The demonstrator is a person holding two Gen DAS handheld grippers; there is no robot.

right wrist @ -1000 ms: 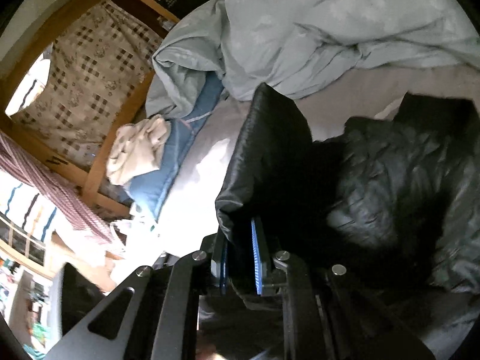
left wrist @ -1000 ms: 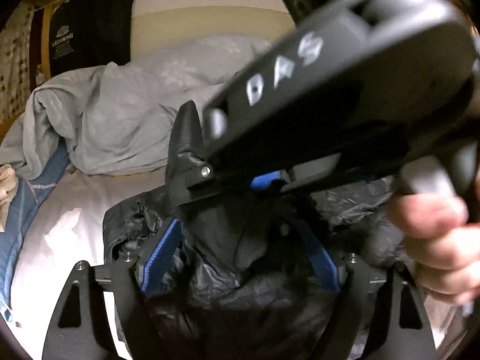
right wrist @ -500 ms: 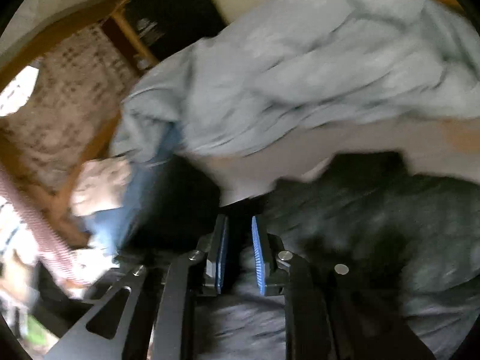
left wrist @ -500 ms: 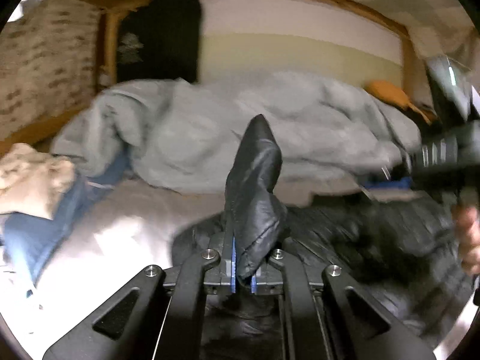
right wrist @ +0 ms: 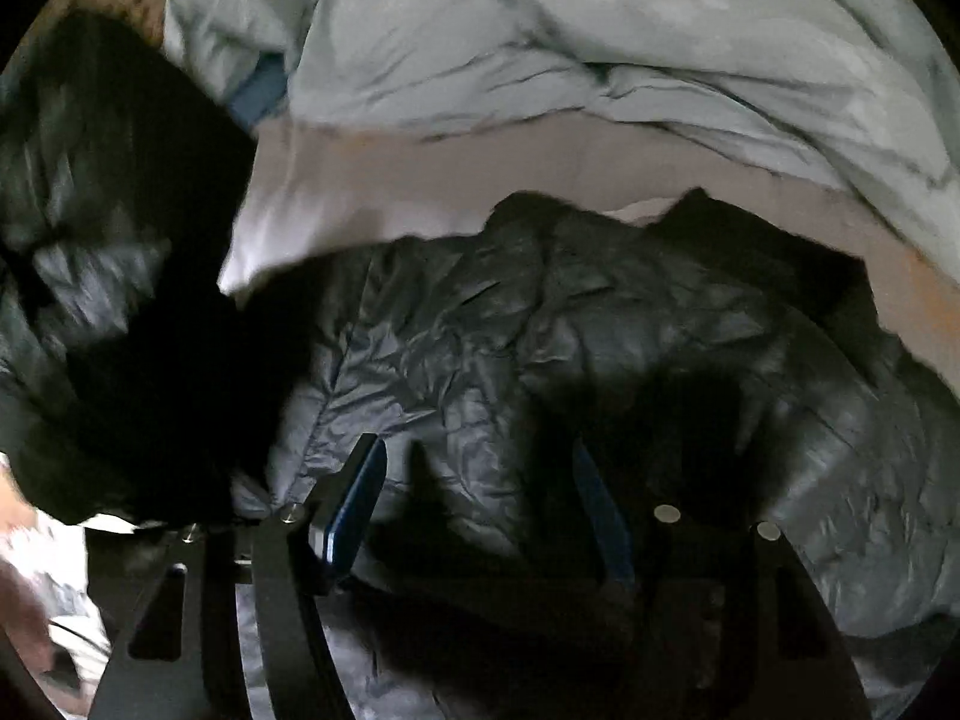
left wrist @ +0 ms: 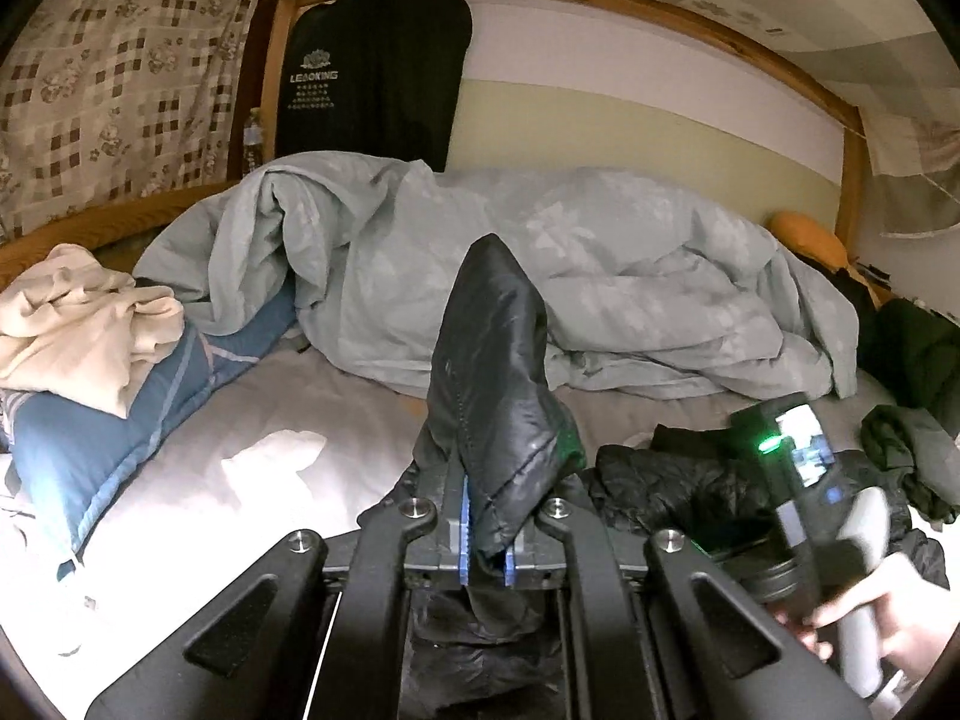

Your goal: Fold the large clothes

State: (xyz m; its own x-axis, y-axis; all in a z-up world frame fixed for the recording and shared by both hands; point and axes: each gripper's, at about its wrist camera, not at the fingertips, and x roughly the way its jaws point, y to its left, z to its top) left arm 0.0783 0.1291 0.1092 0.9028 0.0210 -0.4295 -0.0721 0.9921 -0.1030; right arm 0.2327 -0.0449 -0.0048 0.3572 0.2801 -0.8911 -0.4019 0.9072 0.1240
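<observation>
Two risks I see from here. One: my left gripper (left wrist: 485, 546) pinches only a narrow fold of the black puffer jacket (right wrist: 540, 330), so the slick fabric could slide out when I pull. Two: my right gripper (right wrist: 480, 504) hangs spread wide with nothing in it, low over the jacket, which lies crumpled on the near bed sheet (left wrist: 336, 420); closing blind could bunch layers. Left points level toward the far duvet (left wrist: 600, 276).
</observation>
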